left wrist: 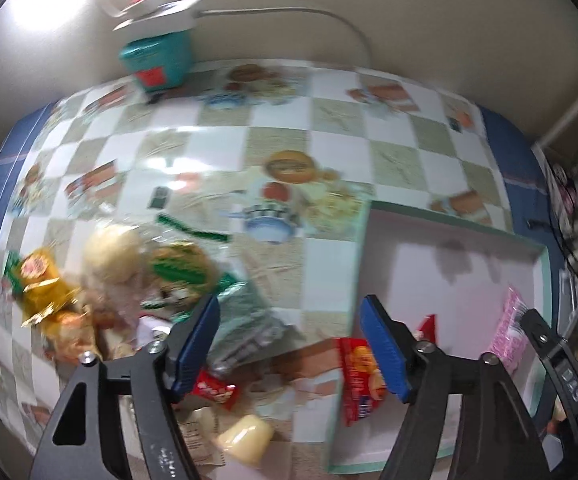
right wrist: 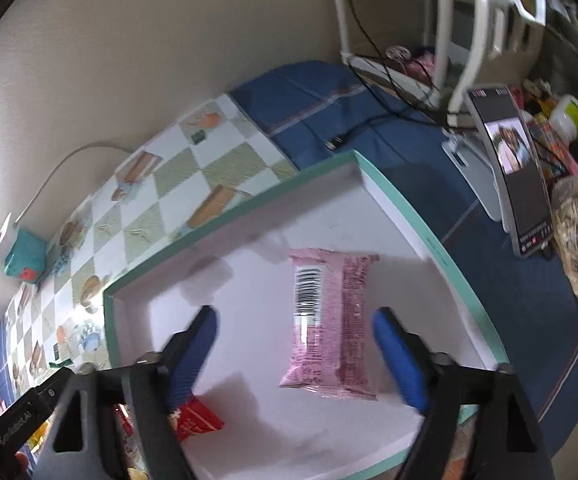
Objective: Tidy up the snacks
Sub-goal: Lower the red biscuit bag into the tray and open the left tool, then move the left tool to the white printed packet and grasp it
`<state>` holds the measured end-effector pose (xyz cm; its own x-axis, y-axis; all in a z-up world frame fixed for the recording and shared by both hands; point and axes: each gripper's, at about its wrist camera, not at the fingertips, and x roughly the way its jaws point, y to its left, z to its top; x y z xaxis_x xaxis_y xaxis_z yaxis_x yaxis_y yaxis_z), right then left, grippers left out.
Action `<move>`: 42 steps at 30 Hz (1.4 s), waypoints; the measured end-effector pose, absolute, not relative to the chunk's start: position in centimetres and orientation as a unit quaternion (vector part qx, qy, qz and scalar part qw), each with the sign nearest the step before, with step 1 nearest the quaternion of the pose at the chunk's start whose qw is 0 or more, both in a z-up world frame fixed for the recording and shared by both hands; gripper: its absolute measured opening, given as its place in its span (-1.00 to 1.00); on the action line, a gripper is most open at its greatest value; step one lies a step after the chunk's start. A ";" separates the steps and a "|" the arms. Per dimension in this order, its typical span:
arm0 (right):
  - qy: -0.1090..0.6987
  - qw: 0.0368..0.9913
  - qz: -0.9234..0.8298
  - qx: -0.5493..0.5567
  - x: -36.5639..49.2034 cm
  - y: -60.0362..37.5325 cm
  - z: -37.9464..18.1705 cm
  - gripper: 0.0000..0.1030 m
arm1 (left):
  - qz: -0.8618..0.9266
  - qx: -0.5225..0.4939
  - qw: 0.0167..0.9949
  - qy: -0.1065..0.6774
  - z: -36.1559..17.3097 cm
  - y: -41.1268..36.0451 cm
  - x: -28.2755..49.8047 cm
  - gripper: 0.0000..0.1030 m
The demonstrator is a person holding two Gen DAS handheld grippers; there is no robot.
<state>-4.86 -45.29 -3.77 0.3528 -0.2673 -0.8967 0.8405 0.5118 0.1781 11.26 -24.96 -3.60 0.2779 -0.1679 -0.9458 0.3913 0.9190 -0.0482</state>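
Snacks: pink packet [right wrist: 331, 322] and red packet [left wrist: 359, 380] in box [right wrist: 393, 196]; pile [left wrist: 121, 280] left on table. Right gripper [right wrist: 295, 354] apart, empty; left gripper [left wrist: 291, 344] apart, empty.

Tablecloth [left wrist: 329, 128]: white and beige checks with food prints, blue border. Box [right wrist: 417, 216]: white inside, teal rim. Packet [right wrist: 349, 312]: pink, with a black-and-white barcode. Second packet [left wrist: 359, 376]: red. Pads [left wrist: 383, 352]: blue. Carton [left wrist: 157, 60] by the wall: teal with a red patch.
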 end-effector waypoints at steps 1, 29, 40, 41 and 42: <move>0.432 0.758 -0.365 0.325 -4.6 -45.0 -3.5 0.95 | -0.167 0.092 0.796 0.575 -3.6 -24.3 11.5 0.56; 0.474 0.803 -0.310 0.189 0.9 -37.2 0.5 1.00 | 0.055 -0.107 0.800 0.587 -2.3 -6.8 15.0 0.88; 0.475 0.827 -0.248 0.173 2.1 -31.3 3.2 1.00 | 0.083 -0.116 0.810 0.568 -0.9 -1.2 13.5 0.88; 0.477 0.827 -0.242 0.171 2.3 -30.7 3.3 1.00 | 0.085 -0.118 0.809 0.569 -0.9 -0.6 13.4 0.88; 0.479 0.828 -0.235 0.172 2.4 -30.1 3.4 1.00 | 0.089 -0.121 0.808 0.570 -1.1 0.1 13.3 0.88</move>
